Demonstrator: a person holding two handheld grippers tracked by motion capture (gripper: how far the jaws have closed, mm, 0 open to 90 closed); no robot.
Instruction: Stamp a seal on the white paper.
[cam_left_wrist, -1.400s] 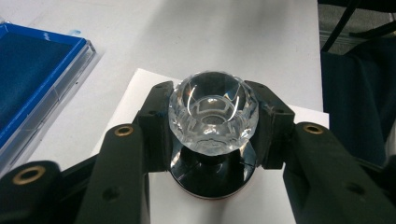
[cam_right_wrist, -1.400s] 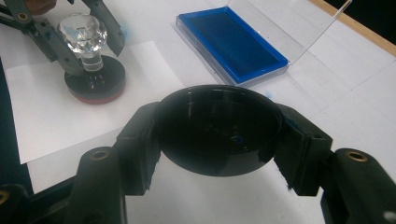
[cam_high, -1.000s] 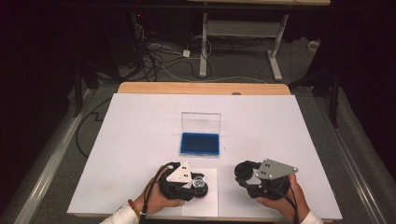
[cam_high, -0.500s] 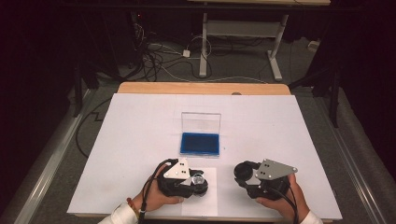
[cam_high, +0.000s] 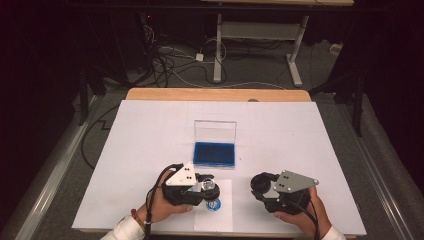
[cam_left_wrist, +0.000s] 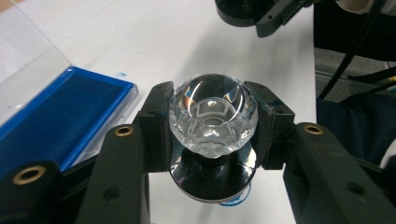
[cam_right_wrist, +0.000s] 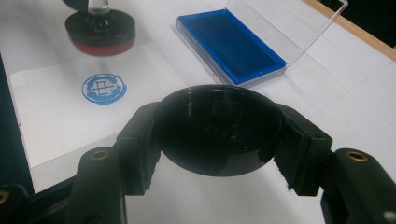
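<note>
White-covered counter in a dark room. Left hand-held gripper is clamped on one stamp's clear knob, held just above the paper slip with one blue imprint. Right hand-held gripper is closed on one black cap, near the one open ink pad. Risk: a tilted stamp would smear the imprint.

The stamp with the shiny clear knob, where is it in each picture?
High view: the stamp sits low, left of centre, over the paper sheet.
Left gripper view: centre, its clear knob clamped in the tongs.
Right gripper view: top left corner, above the blue print.
Shared landmark: the blue ink pad.
</note>
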